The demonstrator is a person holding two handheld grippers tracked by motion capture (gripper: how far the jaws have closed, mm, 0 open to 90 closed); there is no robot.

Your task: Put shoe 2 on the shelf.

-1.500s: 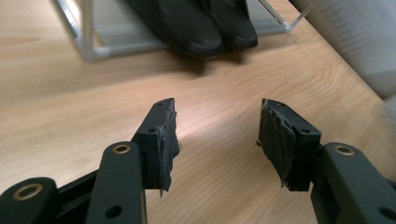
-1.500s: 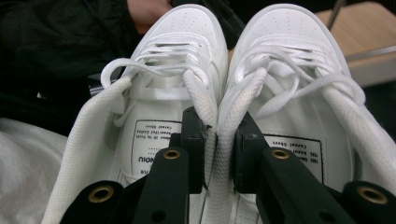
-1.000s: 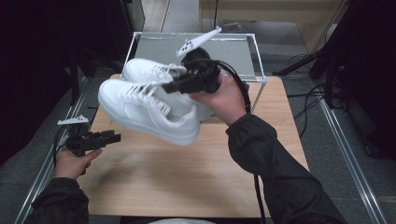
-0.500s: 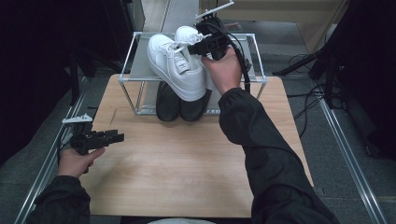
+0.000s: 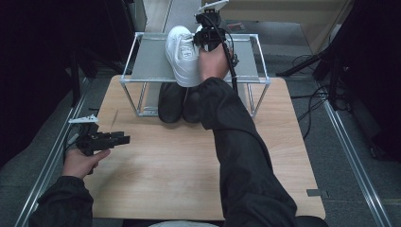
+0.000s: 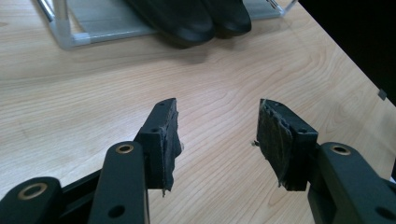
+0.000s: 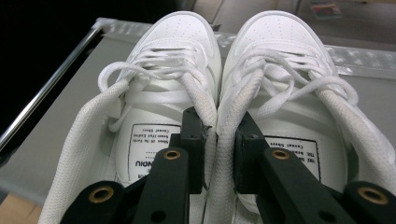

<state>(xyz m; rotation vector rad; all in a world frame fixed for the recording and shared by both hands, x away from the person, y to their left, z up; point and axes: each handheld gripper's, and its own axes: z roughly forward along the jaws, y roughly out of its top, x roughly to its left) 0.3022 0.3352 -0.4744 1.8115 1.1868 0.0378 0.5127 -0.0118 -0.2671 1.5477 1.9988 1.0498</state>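
White lace-up sneakers [image 7: 215, 116], a pair, sit on the grey metal-framed shelf [image 5: 151, 61] at top centre of the high view, the right gripper [image 7: 219, 144] pinching their two inner collars together. Left gripper [image 6: 217, 135], lower left, hangs wide apart over the light wooden table [image 5: 179, 161], holding nothing.

Dim surroundings, evenly lit table, sharp

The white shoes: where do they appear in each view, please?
High view: white shoes top centre, on the rack.
Left gripper view: not in it.
Right gripper view: white shoes centre, right gripper pinching their inner collars.
Shared landmark: the rack.
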